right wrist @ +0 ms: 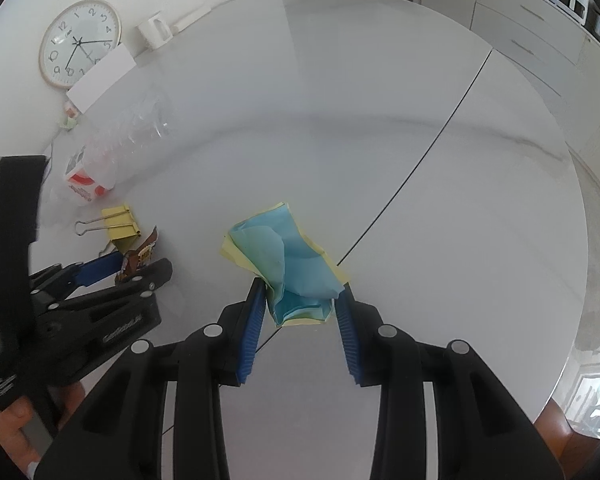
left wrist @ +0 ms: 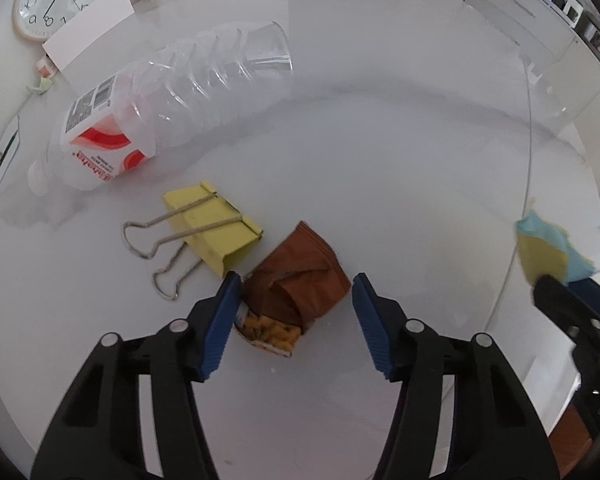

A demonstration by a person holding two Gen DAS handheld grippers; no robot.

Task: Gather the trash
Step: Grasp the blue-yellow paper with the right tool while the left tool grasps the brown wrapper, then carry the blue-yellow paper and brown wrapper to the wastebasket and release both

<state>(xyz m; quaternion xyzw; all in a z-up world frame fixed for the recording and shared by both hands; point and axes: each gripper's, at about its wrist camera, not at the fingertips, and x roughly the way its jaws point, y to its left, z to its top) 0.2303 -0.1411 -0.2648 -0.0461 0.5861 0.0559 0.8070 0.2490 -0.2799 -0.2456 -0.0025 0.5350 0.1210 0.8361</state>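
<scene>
Both grippers are at the grasping step, each over its own piece of trash on the white table (right wrist: 440, 208). The left gripper (left wrist: 296, 284) stands wide, its blue pads either side of the brown snack wrapper (left wrist: 300, 280), which lies crumpled toward the near edge with the yellow binder clip (left wrist: 216, 228) just beside it on the left. The left pad looks to be touching the wrapper; the right pad is apart from it.

The right gripper (right wrist: 302, 292) is narrowed around the crumpled blue and yellow paper (right wrist: 288, 264), near the seam across the middle of the table; the pads appear to press its lower folds (a firm hold cannot be confirmed).

Next, I judge, the left jaws should close without catching the clip. The empty plastic bottle (left wrist: 172, 92) lies on its side toward the far left edge, untouched.
</scene>
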